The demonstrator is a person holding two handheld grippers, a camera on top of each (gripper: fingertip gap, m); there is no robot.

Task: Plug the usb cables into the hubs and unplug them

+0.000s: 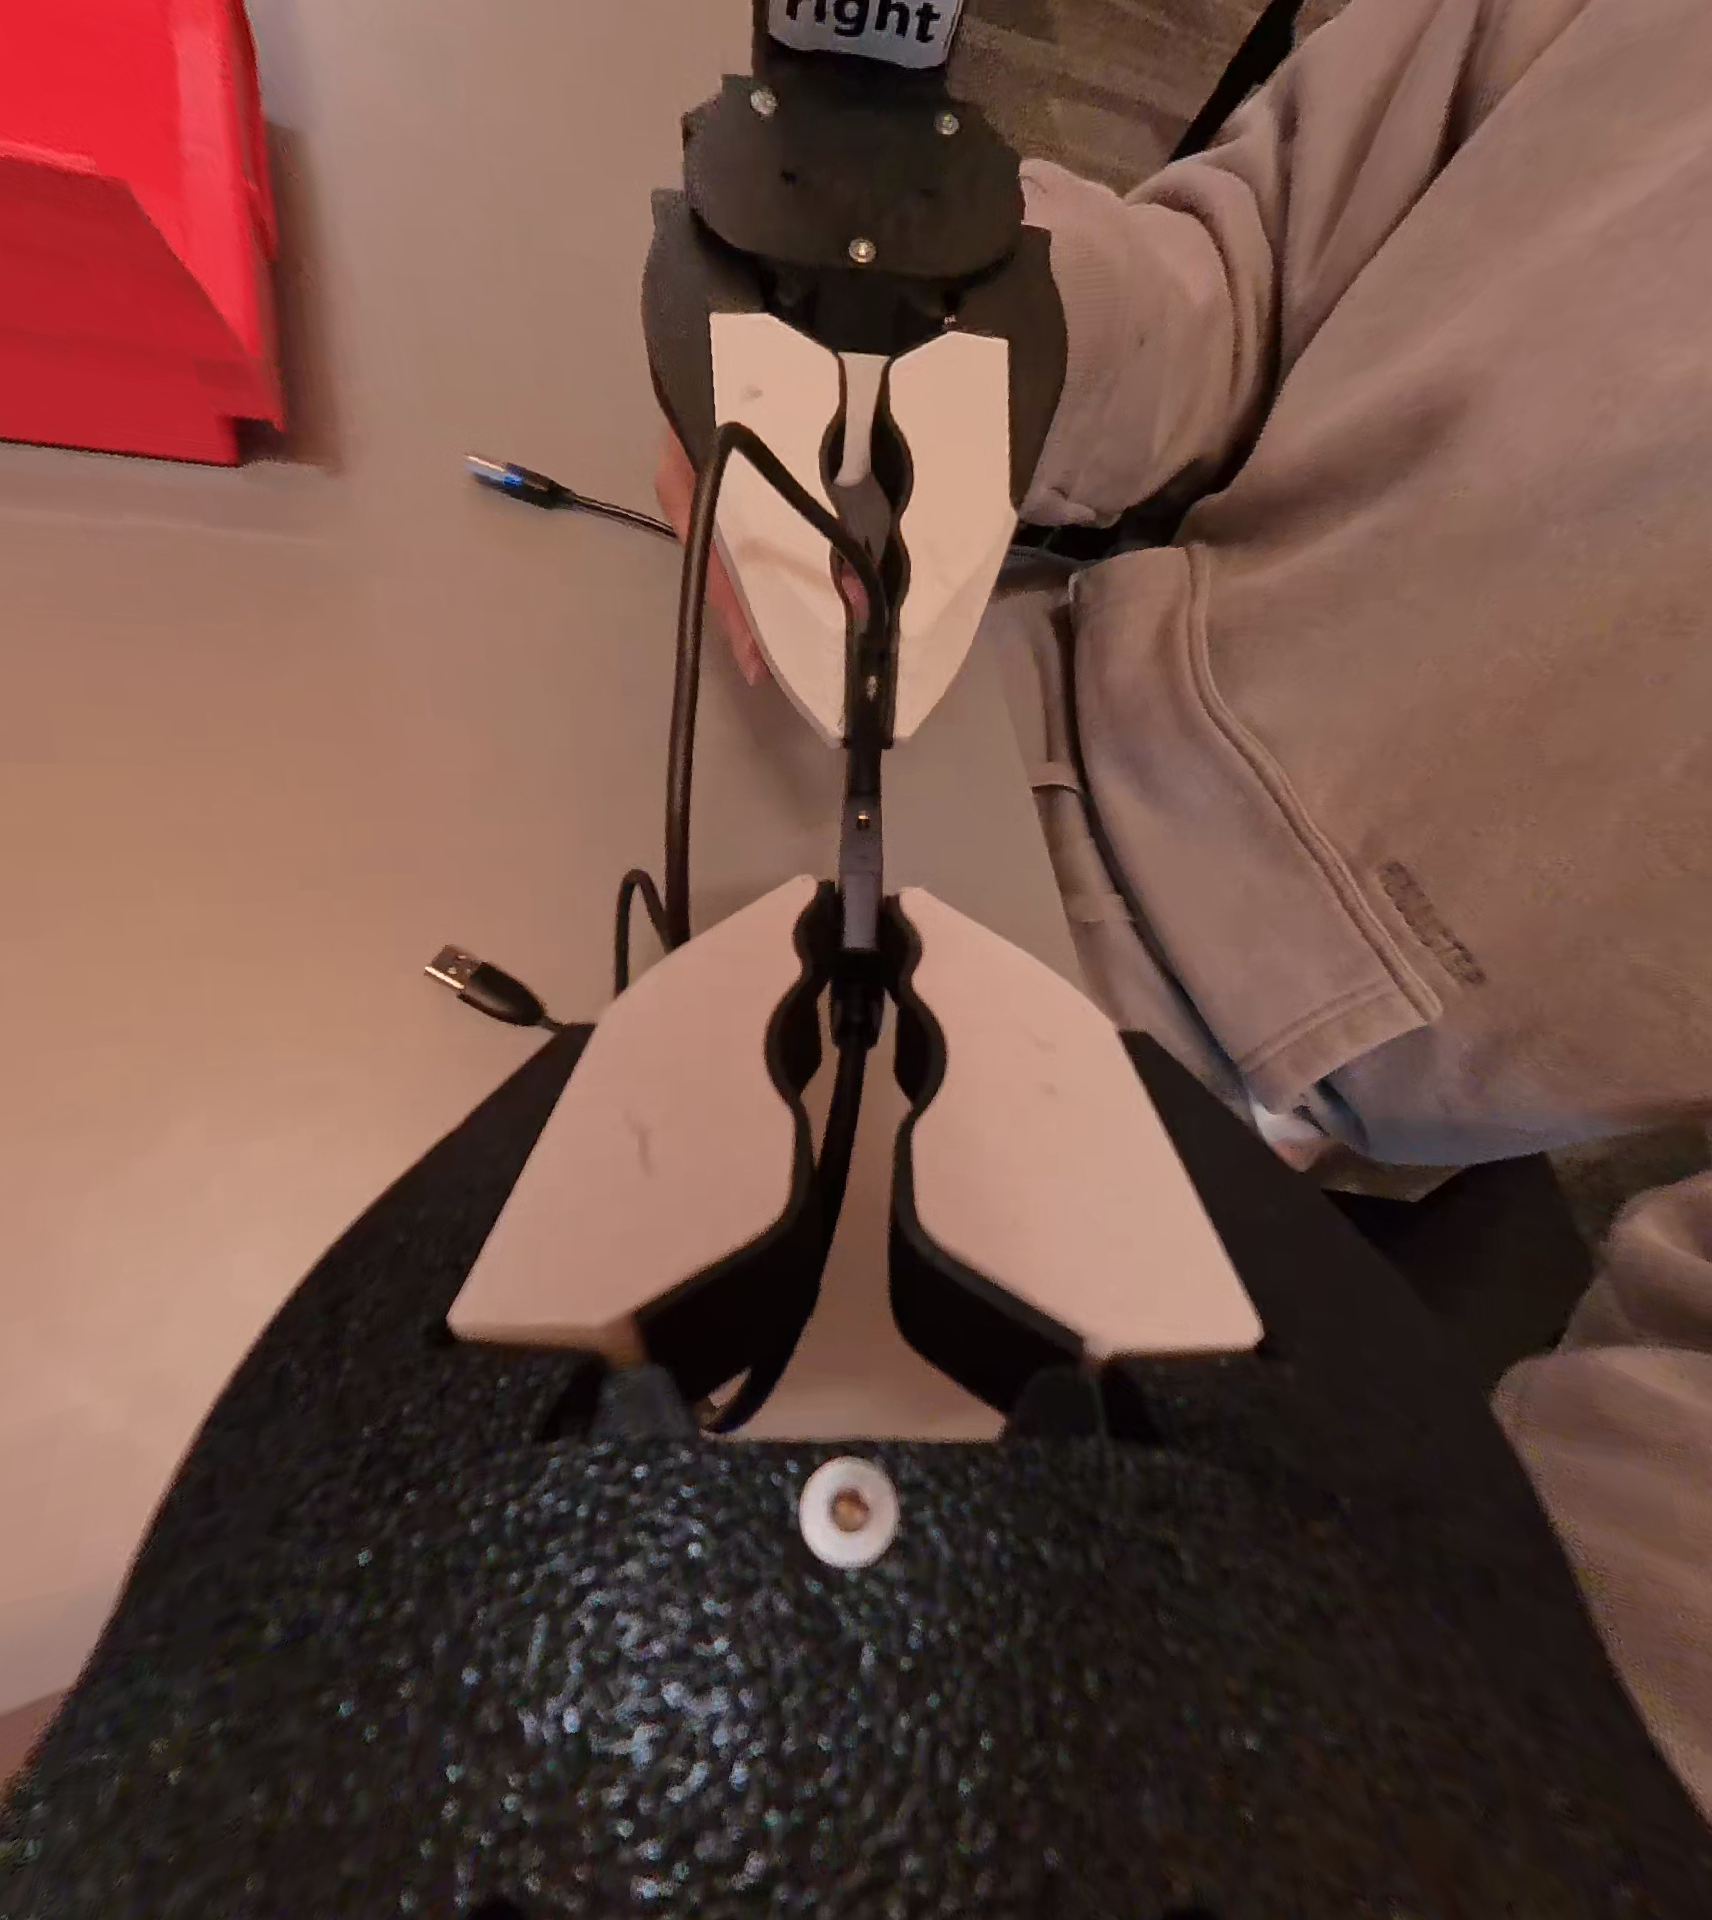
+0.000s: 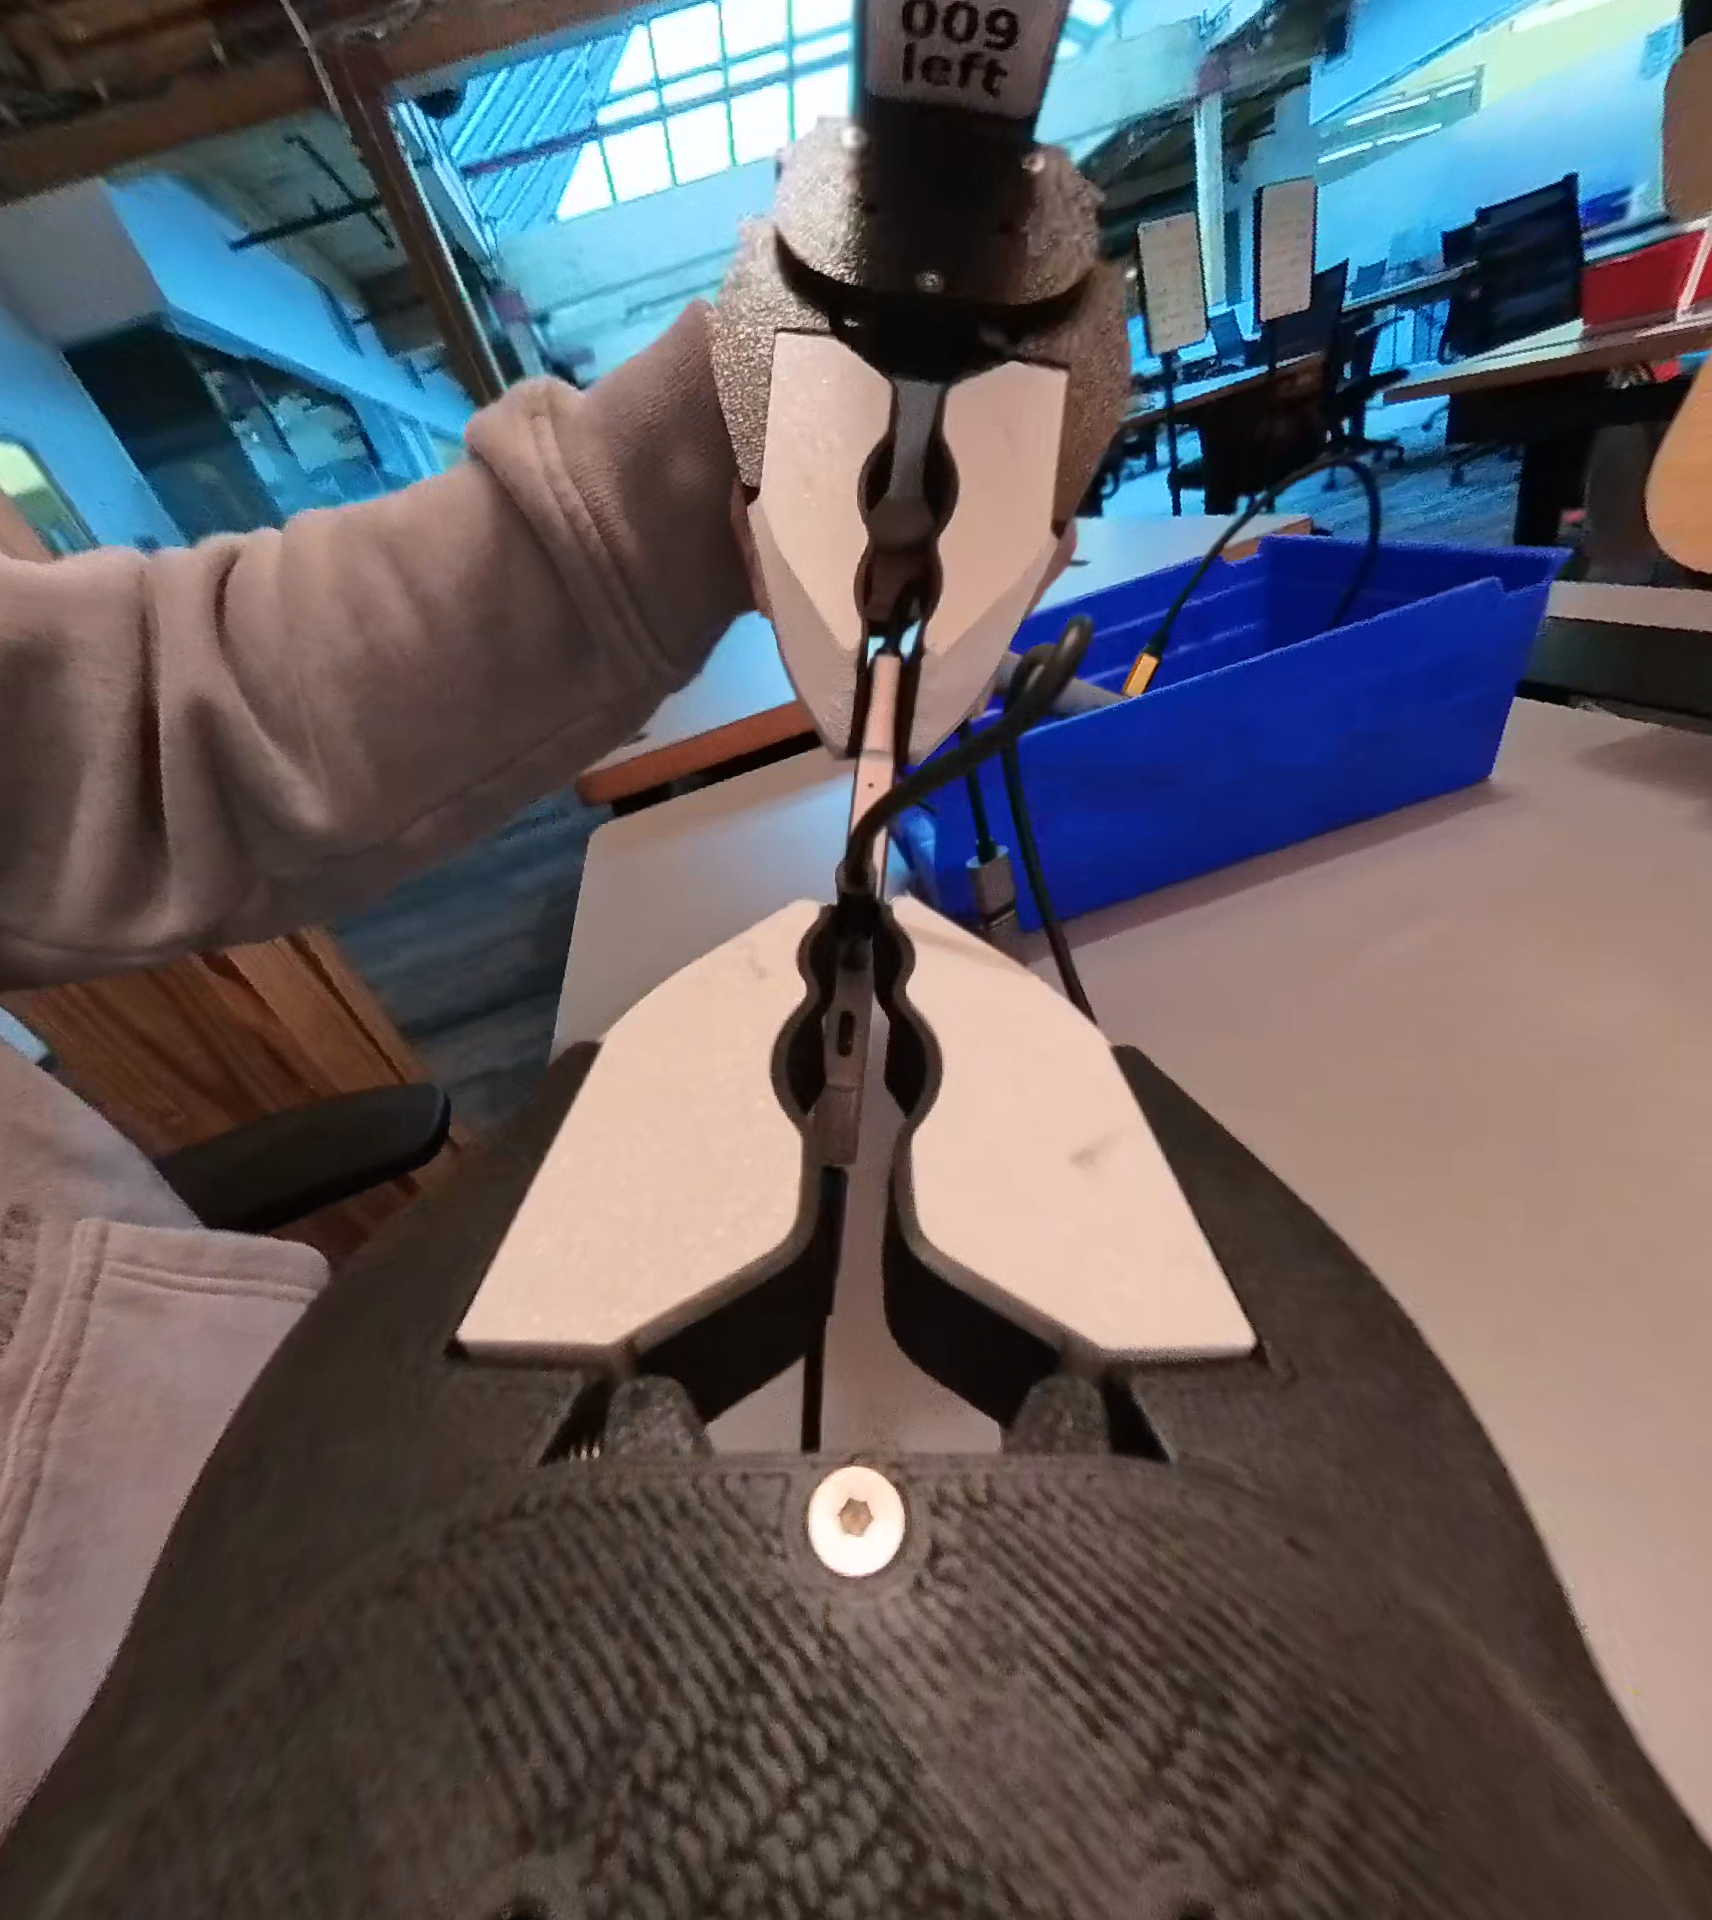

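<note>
Both tools are working mid-air over the pale grey tabletop (image 2: pixel 1454 1039), facing each other tip to tip in the frame centre of both views. The left gripper (image 1: pixel 854 902), black textured body with white wedge fingers, is pressing together on a dark plug body whose black cable is running back between its fingers. The right gripper (image 2: pixel 857 914), same build, is clamping a slim grey metal usb hub (image 2: pixel 847 1049) edge-on; a black round usb cable (image 1: pixel 686 665) is looping off at centre left of the left wrist view. In my judgement plug and hub are mated or nearly so; the joint itself is too narrow to read. Handling: everything is light; hub and plug shells are rigid and smooth, so likely slippery under a straight pull; the cable is soft, so I would grip the shell, never the cord. Spare loose connectors are lying on the table at left: blue-tipped plug (image 1: pixel 509 480), bare metal plug (image 1: pixel 462 971). A blue plastic bin (image 2: pixel 1299 707) is sitting at upper right, a red plastic bin (image 1: pixel 62 229) at upper left.
</note>
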